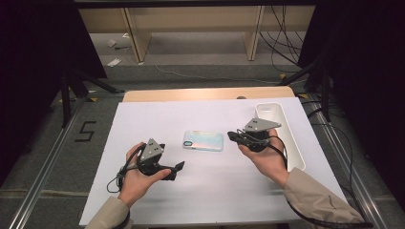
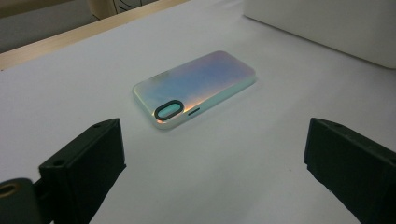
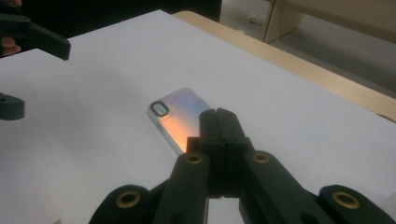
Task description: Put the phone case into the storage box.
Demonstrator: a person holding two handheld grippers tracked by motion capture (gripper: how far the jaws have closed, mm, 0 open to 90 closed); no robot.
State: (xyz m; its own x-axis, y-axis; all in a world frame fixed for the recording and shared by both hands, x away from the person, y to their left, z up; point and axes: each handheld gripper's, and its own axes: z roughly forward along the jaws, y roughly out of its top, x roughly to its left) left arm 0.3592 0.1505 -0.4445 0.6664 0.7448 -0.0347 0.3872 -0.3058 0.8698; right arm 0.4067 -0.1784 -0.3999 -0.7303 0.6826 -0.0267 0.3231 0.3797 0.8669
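An iridescent phone case (image 1: 203, 140) (image 2: 196, 86) (image 3: 180, 116) lies flat, camera cutout up, in the middle of the white sheet (image 1: 205, 195). My left gripper (image 1: 177, 168) (image 2: 215, 158) sits low at the near left of the case, a short way off, with its jaws wide apart and nothing between them. My right gripper (image 1: 232, 135) (image 3: 219, 114) is just to the right of the case and points at it. Its jaws are pressed together with nothing between them, and its tips stand close to the case's right end.
A long white tray (image 1: 276, 109) (image 2: 327, 23) lies along the sheet's right side, behind the right hand. The bare wooden table edge (image 1: 205, 94) runs past the far end of the sheet. Cables and black stands are on the floor around the table.
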